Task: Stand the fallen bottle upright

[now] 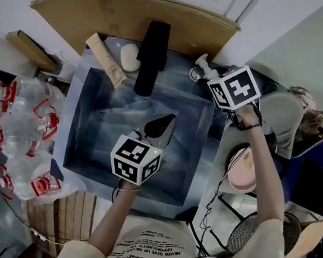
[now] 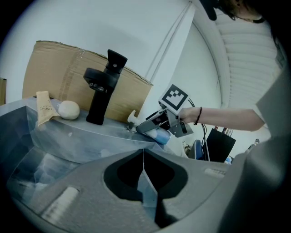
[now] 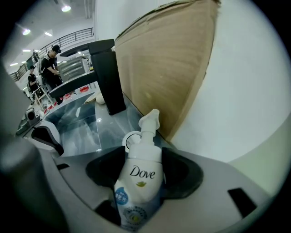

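While the right tool points steeply down at the back right corner of the sink, its own view shows the jaws closed against both sides of the white pump bottle. The pump head sticks out past the fingertips toward a leaning sheet of cardboard. From the head view only that pump head peeks out beyond the marker cube, so the grip itself is hidden there. The left gripper view gives the side angle: the bottle lies along the sloping jaws, not upright, its blue base showing under the tool, just above the worktop ledge. The left tool has its jaws pressed together with nothing between them, and the head view places it over the basin. Further along the ledge stand a black faucet, a white oval lump and a tan tube.
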